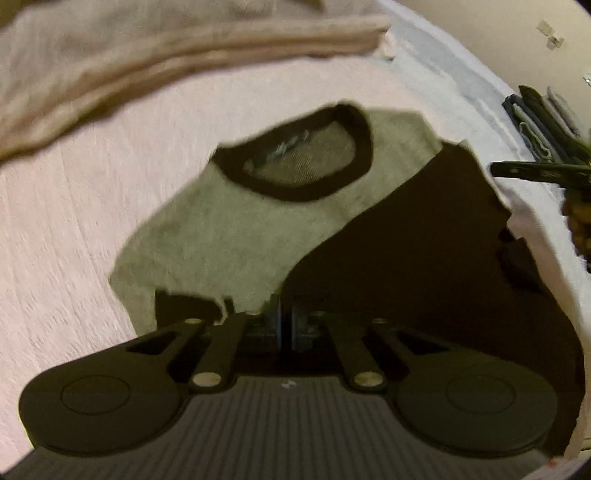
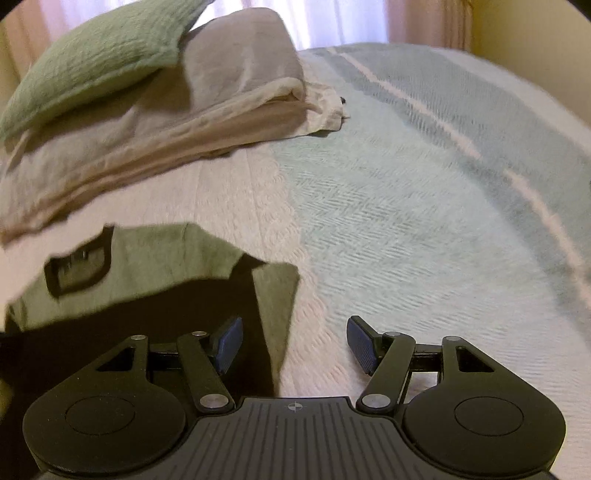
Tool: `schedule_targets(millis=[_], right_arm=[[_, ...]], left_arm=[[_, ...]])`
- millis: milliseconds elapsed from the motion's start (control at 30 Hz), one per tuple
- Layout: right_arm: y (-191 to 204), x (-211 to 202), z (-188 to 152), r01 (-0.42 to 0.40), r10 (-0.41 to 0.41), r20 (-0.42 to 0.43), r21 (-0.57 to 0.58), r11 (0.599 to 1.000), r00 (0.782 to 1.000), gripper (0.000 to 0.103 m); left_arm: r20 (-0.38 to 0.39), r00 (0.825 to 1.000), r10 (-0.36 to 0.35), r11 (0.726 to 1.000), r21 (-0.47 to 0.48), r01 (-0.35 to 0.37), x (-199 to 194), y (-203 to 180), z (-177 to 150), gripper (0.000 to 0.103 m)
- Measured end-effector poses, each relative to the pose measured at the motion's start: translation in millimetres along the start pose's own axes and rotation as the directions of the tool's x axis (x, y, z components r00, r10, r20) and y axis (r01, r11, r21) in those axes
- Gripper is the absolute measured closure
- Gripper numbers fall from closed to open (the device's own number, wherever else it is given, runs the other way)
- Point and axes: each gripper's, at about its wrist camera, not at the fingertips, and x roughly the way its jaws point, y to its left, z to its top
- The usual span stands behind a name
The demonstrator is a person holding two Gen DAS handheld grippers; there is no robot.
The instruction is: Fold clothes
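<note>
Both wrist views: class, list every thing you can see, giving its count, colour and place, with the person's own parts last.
Shirt: one, grey with black collar and black sleeves, flat on the bed.
Bedspread: one, pale pink and light blue, under everything.
Folded blankets: one pile, beige, beyond the shirt.
Pillow: one, green, on the blankets.
Curtains: pale pink, behind the bed.
Left hand-held gripper: black, shut on the shirt's near edge.
Right hand-held gripper: black with blue pads, open, at the shirt's right edge.
</note>
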Motion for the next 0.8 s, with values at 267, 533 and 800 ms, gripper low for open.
schedule_targets(millis=[267, 533, 800], right_arm=[[-2.9, 0.2, 11.2, -0.04, 0.038, 0.038, 0.051, 0.998, 0.999, 0.043], [17.5, 1.0, -2.3, -0.051, 0.052, 0.015, -0.048, 0.998, 0.999, 0.043], [13.4, 35.9, 14.3, 0.03, -0.029, 0.026, -0.036, 0.999, 0.999, 0.043]], left_arm=[[0.107, 0.994, -0.022, 0.975, -0.218, 0.045, -64.1, 8.0, -26.5, 0.101], [-0.033, 0.999, -0.04, 0.945, -0.327, 0.027, -42.3, 5.4, -69.7, 0.101], [-0.004, 0.998, -0.057, 0.88, -0.472, 0.048, -70.7, 16.7, -96.5, 0.101]])
